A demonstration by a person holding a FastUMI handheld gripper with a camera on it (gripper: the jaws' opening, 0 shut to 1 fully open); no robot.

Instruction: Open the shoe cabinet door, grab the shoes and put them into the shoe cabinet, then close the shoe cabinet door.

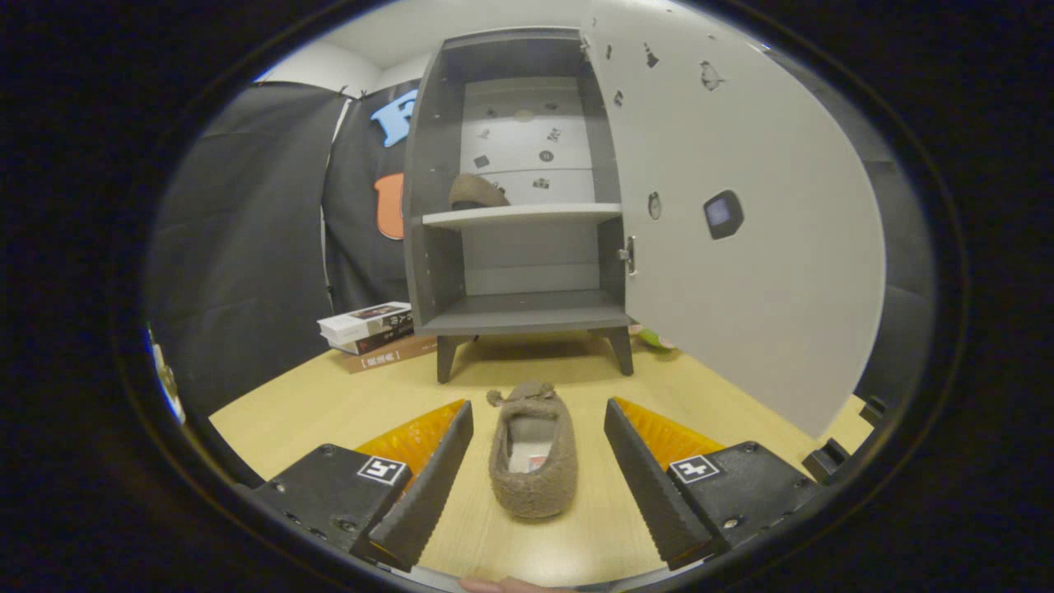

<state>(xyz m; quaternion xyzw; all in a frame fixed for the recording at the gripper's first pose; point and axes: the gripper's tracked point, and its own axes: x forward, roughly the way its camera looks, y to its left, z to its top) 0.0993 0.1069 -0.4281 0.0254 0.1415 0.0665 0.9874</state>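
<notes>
A fuzzy brown slipper [533,451] lies on the wooden table [346,403], heel toward me and toe toward the cabinet. My gripper [537,420] is open, one finger on each side of the slipper without touching it. Beyond it stands the grey shoe cabinet [519,198] on short legs, its white door [733,214] swung wide to the right. A second brown slipper [476,192] rests on the upper shelf [520,216]. The lower shelf [527,311] holds nothing.
A stack of books [370,332] lies on the table left of the cabinet. A small green object [655,338] peeks out behind the cabinet's right leg, under the door. Black cloth walls stand behind and to the left.
</notes>
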